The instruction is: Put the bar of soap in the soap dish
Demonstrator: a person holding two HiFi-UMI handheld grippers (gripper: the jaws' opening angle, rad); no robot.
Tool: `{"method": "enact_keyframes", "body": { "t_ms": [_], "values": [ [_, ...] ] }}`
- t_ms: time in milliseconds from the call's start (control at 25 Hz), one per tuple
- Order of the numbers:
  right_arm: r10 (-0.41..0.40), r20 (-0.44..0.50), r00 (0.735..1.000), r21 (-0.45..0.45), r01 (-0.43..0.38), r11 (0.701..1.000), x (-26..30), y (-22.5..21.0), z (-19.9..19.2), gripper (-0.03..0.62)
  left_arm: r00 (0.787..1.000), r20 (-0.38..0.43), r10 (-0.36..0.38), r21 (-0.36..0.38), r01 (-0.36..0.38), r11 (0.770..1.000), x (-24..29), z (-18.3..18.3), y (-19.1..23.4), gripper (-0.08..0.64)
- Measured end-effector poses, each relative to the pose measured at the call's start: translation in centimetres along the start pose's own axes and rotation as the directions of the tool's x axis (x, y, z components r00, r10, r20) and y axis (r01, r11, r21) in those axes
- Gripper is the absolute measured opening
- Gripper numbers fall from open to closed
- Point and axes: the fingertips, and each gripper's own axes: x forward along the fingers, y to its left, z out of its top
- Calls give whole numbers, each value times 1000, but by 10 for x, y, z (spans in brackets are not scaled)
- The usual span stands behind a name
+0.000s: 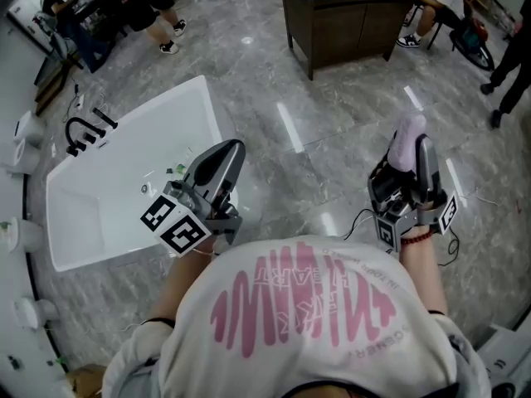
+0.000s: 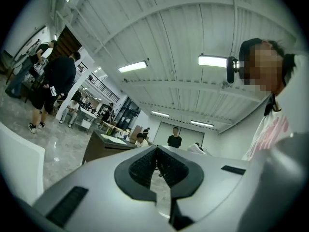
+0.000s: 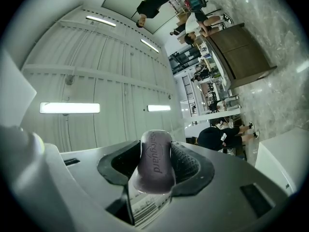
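A lilac bar of soap (image 3: 155, 166) stamped "Safeguard" stands on end between the pads of my right gripper (image 3: 156, 146), which is shut on it. In the head view the soap (image 1: 406, 146) sticks up out of the right gripper (image 1: 417, 143), held over the marble floor at the right. My left gripper (image 1: 233, 148) is raised beside the white basin (image 1: 108, 214), and its jaws (image 2: 157, 152) are shut with nothing between them. Both gripper views look up at the ceiling. I cannot make out a soap dish in any view.
The basin carries a black faucet (image 1: 83, 131) at its far left, and small items (image 1: 177, 170) lie by its right edge. A dark wooden desk (image 1: 344, 15) stands ahead. People stand and sit around the room's far side. A cable (image 1: 358, 218) trails on the floor.
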Motion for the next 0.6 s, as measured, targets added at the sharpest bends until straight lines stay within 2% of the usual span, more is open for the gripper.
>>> {"method": "enact_keyframes", "body": {
  "t_ms": [280, 600],
  "values": [
    [-22, 49, 999, -22, 23, 999, -12, -6, 2, 202, 997, 65, -32, -57, 36, 998, 5, 3, 12, 9],
    [-39, 69, 997, -40, 42, 998, -7, -15, 19, 202, 999, 0, -50, -51, 50, 997, 28, -10, 21, 9]
  ]
}}
